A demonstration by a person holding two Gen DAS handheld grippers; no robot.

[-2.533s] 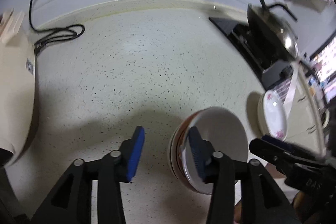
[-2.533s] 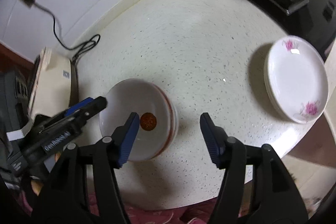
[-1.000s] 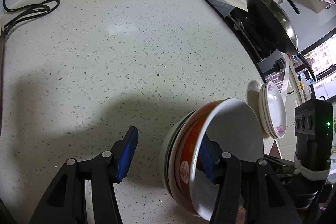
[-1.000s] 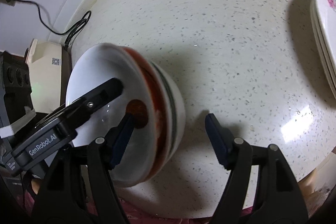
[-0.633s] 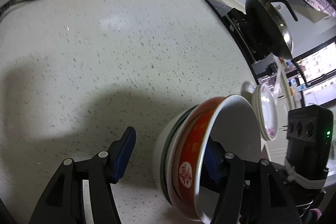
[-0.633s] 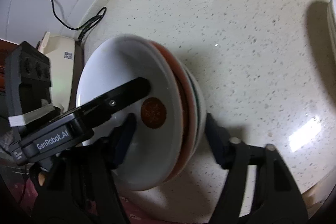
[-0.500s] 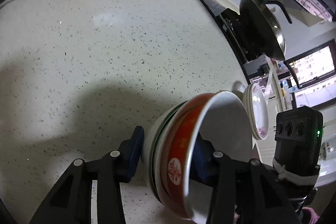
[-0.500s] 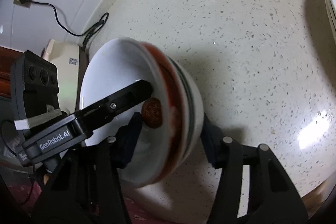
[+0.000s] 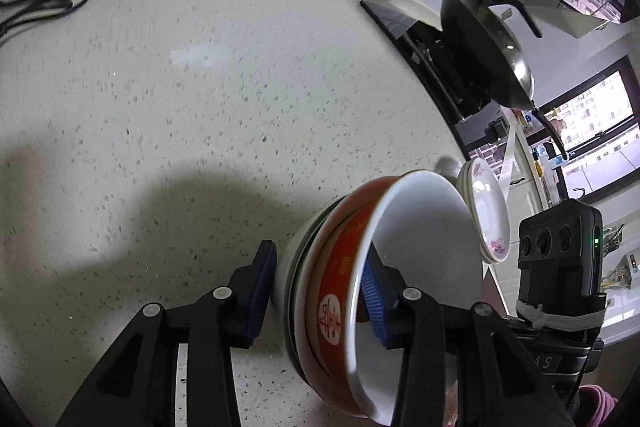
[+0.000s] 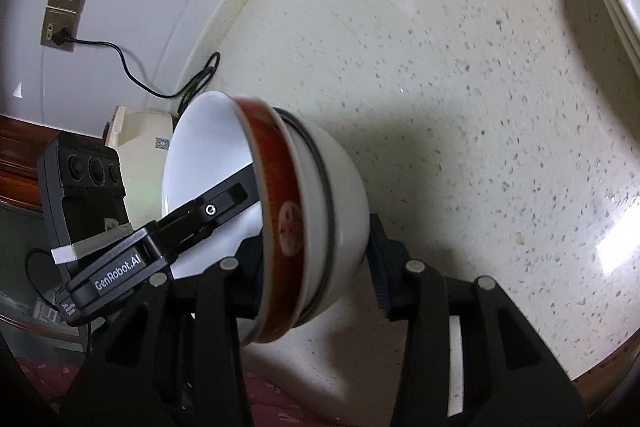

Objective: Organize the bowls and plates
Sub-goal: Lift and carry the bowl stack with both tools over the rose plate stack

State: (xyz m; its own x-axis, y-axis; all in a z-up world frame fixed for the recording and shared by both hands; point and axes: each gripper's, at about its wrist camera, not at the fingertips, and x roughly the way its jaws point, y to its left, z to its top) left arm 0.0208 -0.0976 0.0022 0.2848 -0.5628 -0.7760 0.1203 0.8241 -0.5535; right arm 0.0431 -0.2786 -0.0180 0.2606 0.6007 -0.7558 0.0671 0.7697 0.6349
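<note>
The left gripper (image 9: 320,291), black with two blue pads, points down at a slant. Its jaws have just been closing, and they now pinch the wall of a stack of nested bowls (image 9: 344,291), red and white. One pad sits inside the top bowl and the other presses on the outside. The right gripper (image 10: 316,263), also black, points down the same way. Its jaws have just been closing too, and they pinch the other side of the same stack, one finger inside and one outside.
</note>
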